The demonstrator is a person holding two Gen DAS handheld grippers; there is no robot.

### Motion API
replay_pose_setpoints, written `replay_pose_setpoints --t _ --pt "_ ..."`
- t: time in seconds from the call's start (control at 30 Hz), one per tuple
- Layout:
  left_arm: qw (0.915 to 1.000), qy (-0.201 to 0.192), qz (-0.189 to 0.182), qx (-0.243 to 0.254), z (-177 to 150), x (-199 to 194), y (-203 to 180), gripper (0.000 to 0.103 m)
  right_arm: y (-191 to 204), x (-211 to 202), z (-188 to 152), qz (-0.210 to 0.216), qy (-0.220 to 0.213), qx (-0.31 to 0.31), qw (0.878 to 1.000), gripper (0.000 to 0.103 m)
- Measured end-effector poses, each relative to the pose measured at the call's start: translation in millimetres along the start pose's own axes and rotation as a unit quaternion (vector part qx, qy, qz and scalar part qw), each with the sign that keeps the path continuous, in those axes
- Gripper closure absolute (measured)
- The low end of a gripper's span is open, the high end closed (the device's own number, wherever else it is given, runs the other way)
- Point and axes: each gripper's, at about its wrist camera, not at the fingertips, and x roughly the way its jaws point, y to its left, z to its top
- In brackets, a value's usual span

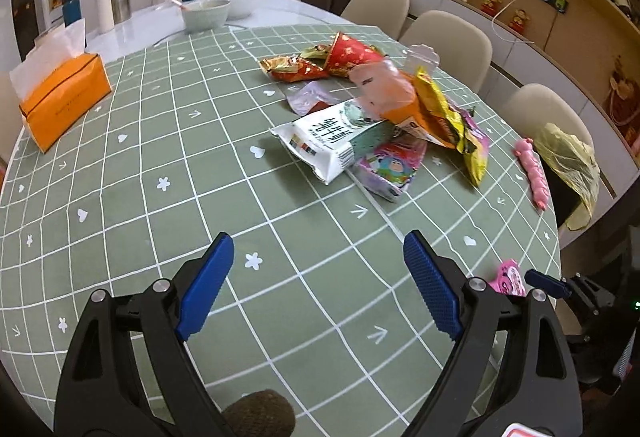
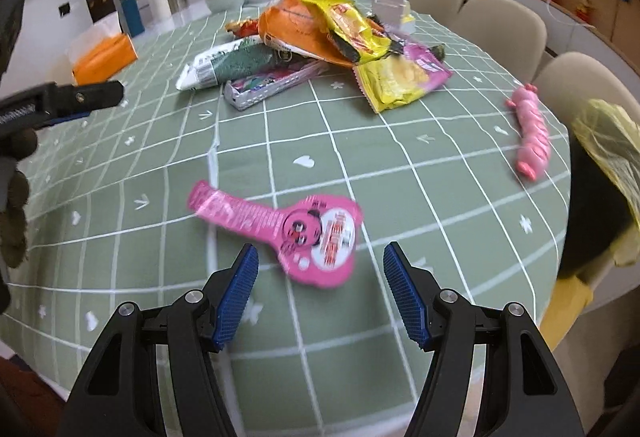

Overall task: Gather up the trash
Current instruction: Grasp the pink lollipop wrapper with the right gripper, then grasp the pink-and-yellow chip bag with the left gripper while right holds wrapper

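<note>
A heap of snack wrappers (image 1: pixel 384 117) lies on the green checked tablecloth (image 1: pixel 160 173), with a white milk pouch (image 1: pixel 320 141) at its near side and red wrappers (image 1: pixel 320 63) behind. My left gripper (image 1: pixel 318 253) hangs open above bare cloth, short of the heap. In the right wrist view a flat pink wrapper (image 2: pixel 296 229) lies just ahead of my open right gripper (image 2: pixel 320 257), its round end between the finger lines. The same heap (image 2: pixel 320 37) sits farther back. The left gripper's fingers (image 2: pixel 80 97) show at the left edge.
An orange tissue box (image 1: pixel 64 97) stands at the far left. Bowls (image 1: pixel 208 13) and bottles (image 1: pixel 104 1) sit at the back. A pink toy (image 2: pixel 530 129) lies near the right table edge, beside a yellow bag (image 2: pixel 612 153) on a chair. Beige chairs (image 1: pixel 448 41) line the right side.
</note>
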Motion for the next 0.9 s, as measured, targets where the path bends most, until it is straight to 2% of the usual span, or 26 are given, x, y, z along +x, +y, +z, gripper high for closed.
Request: replay_pose_setpoints --t 0.07,0.13,0.23,0.37,0.47,0.53,0.6,0.77,0.83,0.9 --pt "1.0 0.004 0.003 -0.003 1.5 4.4 -1.8 0.02 -4.6 7.3 6.5 0.012 0.002 -0.001 1.0 0.044" --pt "0.9999 0.006 0.004 -0.007 4.0 8.1 -5.3 0.02 -11.2 10.4 13.4 0.037 -0.002 0.003 0.999 0.055" --pt "0.9999 0.001 0.01 -0.014 8.9 12.1 -14.0 0.02 -22.6 8.3 22.7 0.07 -0.012 0.008 0.997 0.055" --pt "0.9992 -0.007 0.013 -0.036 19.6 15.9 -30.8 0.02 -43.7 -5.1 38.9 0.085 -0.026 -0.002 0.996 0.055" --pt "0.9992 -0.028 0.013 -0.025 33.9 18.9 -54.2 0.016 -68.3 -16.1 53.3 0.078 -0.035 -0.009 0.996 0.055" --pt "0.9994 -0.022 0.014 -0.023 47.1 26.6 -73.0 0.016 -89.3 -22.7 60.5 0.071 -0.043 -0.008 0.996 0.055" --pt "0.9992 -0.016 0.015 -0.032 57.4 33.3 -84.2 0.016 -114.7 -31.2 67.0 0.063 -0.056 -0.004 0.996 0.055" --pt "0.9957 -0.035 0.044 -0.073 80.1 41.3 -104.1 0.016 -172.4 -50.0 74.9 0.039 -0.087 0.003 0.995 0.055" --pt "0.996 -0.028 0.042 -0.074 82.4 46.9 -111.4 0.021 -195.7 -54.5 75.4 0.039 -0.091 0.014 0.995 0.055" --pt "0.9983 -0.014 0.022 -0.053 83.9 56.2 -128.7 0.026 -215.5 -56.8 76.3 0.042 -0.095 0.024 0.994 0.055"
